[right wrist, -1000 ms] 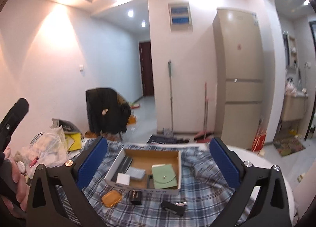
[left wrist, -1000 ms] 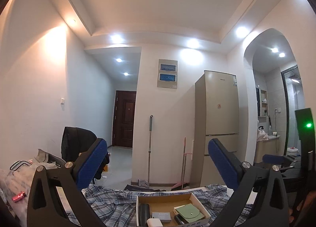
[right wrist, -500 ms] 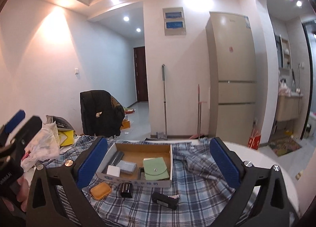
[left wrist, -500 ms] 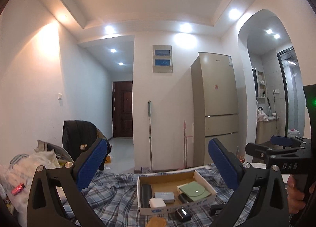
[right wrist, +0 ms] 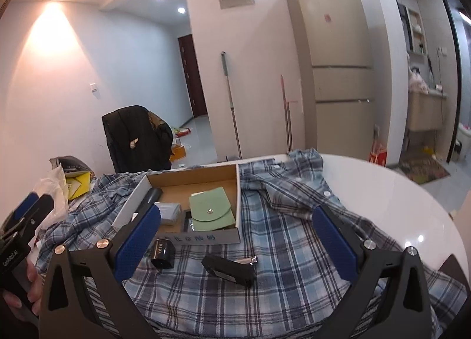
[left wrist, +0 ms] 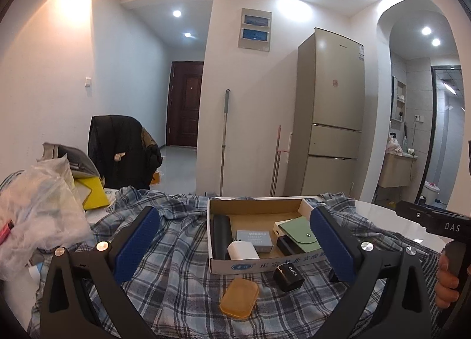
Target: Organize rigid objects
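A shallow cardboard box (left wrist: 256, 264) (right wrist: 206, 239) sits on a blue plaid shirt (left wrist: 182, 253) (right wrist: 282, 239). It holds a green pouch (left wrist: 300, 234) (right wrist: 210, 212), a black case (left wrist: 222, 236), a grey box (left wrist: 254, 236) and a white charger (left wrist: 241, 250). In front of it lie an orange case (left wrist: 239, 297), a small black box (left wrist: 288, 276) (right wrist: 162, 253) and a flat black device (right wrist: 229, 269). My left gripper (left wrist: 235, 244) is open above the orange case. My right gripper (right wrist: 235, 241) is open above the flat black device. Neither holds anything.
A white round table (right wrist: 397, 200) lies under the shirt. Plastic bags (left wrist: 38, 209) and a yellow box (left wrist: 91, 194) crowd the left. A chair with a black jacket (left wrist: 123, 153) and a fridge (left wrist: 332, 118) stand beyond. Hands hold the grippers' handles (left wrist: 450, 274) (right wrist: 26, 286).
Both cameras have tilted down and come closer to the table. The box and the loose objects now fill more of each view. Both grippers stay open.
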A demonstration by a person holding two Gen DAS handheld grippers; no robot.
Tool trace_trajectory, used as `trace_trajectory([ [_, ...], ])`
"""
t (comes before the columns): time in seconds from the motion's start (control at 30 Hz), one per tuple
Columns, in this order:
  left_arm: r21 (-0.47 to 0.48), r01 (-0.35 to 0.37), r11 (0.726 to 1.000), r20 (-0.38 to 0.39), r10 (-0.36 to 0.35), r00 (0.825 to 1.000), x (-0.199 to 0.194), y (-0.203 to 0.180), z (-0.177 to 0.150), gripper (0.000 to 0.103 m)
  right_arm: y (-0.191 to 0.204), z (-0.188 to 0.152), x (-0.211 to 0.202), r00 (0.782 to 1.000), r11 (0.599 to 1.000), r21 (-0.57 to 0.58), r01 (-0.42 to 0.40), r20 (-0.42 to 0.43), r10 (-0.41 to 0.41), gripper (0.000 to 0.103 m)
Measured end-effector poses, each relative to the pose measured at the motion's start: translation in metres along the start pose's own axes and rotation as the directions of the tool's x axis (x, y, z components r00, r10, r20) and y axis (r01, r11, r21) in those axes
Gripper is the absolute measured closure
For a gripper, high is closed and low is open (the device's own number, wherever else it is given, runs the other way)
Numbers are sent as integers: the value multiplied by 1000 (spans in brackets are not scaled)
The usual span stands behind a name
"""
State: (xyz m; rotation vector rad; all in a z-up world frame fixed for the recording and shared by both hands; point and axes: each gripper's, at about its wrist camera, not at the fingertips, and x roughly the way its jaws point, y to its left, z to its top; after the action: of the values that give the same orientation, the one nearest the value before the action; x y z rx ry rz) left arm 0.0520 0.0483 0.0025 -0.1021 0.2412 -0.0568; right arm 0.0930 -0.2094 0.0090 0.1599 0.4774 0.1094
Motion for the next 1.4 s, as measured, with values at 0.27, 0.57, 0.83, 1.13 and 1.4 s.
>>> trace_trajectory([
  [0.27, -15, -32, 999, 18, 32, 999, -3, 3, -2, 0, -1, -2, 5, 1000, 1000, 19, -4, -28, 5, 0],
  [0.57, -86, -63, 994, 9, 64, 998, -1, 19, 2, 0, 12, 10, 25, 976, 996, -28, -79, -204, 72, 0],
  [0.83, -122, -166, 978, -103, 154, 983, 17, 30, -5, 0, 24, 5, 42, 956, 982, -130, -133, -279, 93, 3],
  [1.13, -138, -131, 982, -111, 117, 987, 18, 31, -6, 0, 17, -28, 90, 912, 979, -130, -155, -400, 91, 34],
  [1.4, -81, -126, 989, -106, 117, 987, 20, 19, -7, 0, 13, -46, 112, 857, 974, -95, -205, -499, 132, 56],
])
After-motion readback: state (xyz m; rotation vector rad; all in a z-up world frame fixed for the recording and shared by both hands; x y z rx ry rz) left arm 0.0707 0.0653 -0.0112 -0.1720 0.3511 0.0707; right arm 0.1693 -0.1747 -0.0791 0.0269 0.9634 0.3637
